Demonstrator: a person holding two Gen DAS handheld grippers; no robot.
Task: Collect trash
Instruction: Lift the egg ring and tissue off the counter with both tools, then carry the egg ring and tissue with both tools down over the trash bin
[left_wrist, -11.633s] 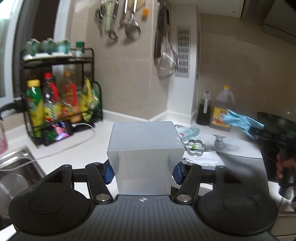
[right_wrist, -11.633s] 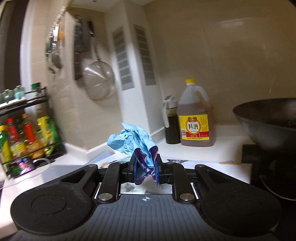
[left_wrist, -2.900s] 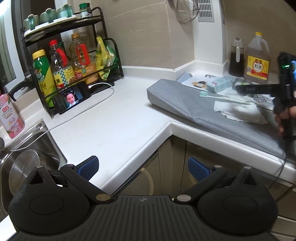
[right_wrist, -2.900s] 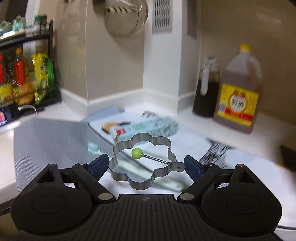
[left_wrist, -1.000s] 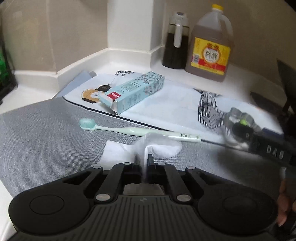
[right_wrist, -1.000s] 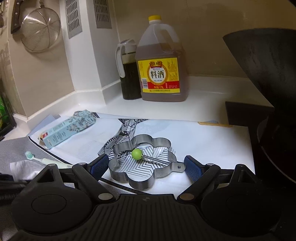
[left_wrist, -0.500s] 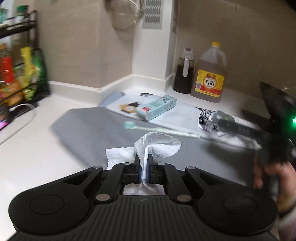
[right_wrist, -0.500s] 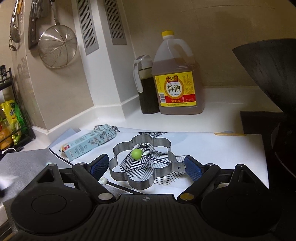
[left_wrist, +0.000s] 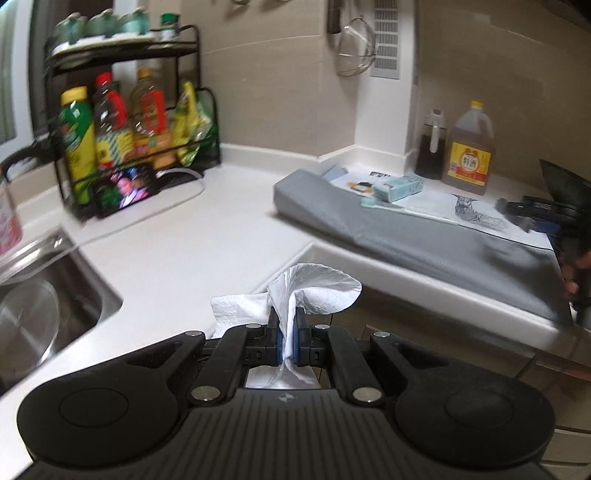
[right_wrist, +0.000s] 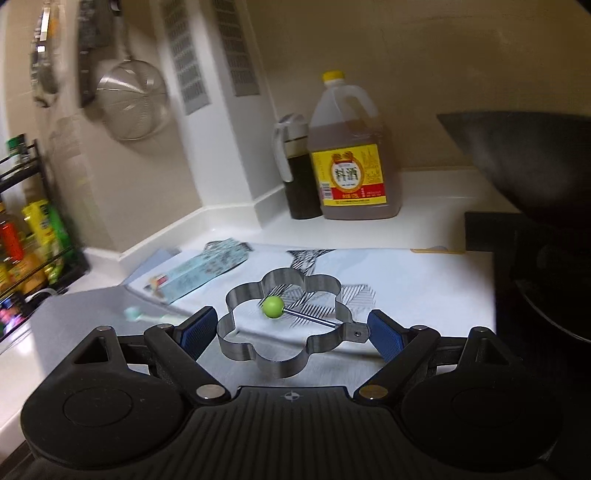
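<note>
White stone counter (left_wrist: 207, 236) wraps the corner ahead of us, its front edge open to cabinet fronts below. We see a smooth grey mat (left_wrist: 424, 240) lying along the right run, a steel sink (left_wrist: 44, 310) sunk at left. Our left gripper (left_wrist: 286, 332) is clamped tight on a crumpled white tissue (left_wrist: 314, 288), held above the counter's edge. Our right gripper (right_wrist: 291, 328) is spread wide, holding nothing, around a flower-shaped steel ring (right_wrist: 284, 325).
</note>
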